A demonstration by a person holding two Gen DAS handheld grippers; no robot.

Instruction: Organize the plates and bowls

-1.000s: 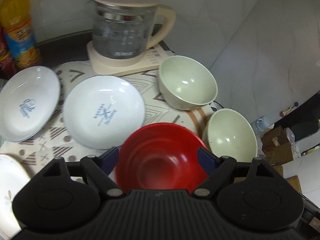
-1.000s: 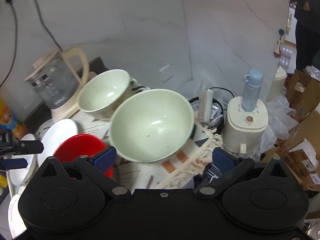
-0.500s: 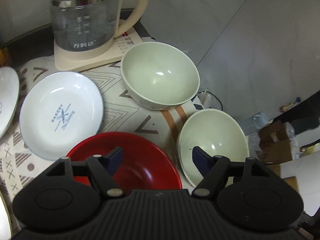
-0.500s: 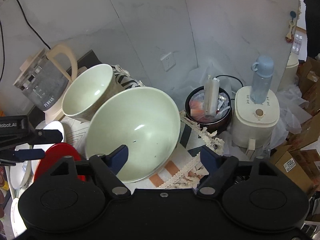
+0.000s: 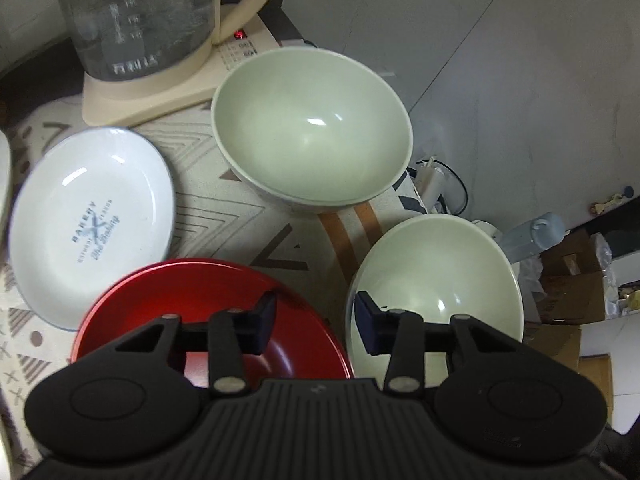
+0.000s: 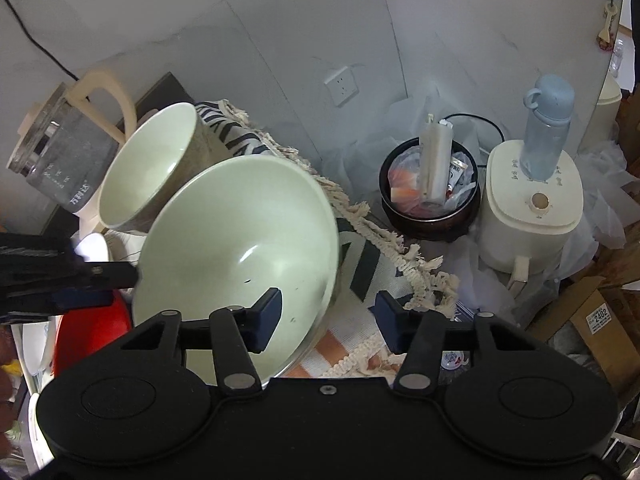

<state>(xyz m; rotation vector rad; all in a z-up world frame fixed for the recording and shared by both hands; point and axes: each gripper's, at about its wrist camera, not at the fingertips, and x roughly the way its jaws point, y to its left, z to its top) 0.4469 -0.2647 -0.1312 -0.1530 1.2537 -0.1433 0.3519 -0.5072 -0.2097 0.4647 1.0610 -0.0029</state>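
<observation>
A red bowl (image 5: 192,304) sits at the near left on the patterned cloth (image 5: 248,232). Two pale green bowls stand by it, one far (image 5: 312,132) and one near right (image 5: 436,280). A white plate (image 5: 92,224) lies left. My left gripper (image 5: 316,320) is open, its jaws straddling the gap between the red bowl's rim and the near green bowl's rim. My right gripper (image 6: 328,316) is open and straddles the near green bowl's (image 6: 240,240) right rim. The far green bowl (image 6: 148,168) and red bowl (image 6: 96,332) also show there.
A glass kettle (image 5: 140,20) on a cream base stands at the back. Off the table's right edge are a dark pot (image 6: 430,196) of packets, a cream appliance (image 6: 532,208) with a blue bottle (image 6: 548,128), and cardboard boxes (image 6: 592,320).
Both grippers moved forward toward the near green bowl and their jaws narrowed. The left gripper shifted right from over the red bowl to the gap between the bowls.
</observation>
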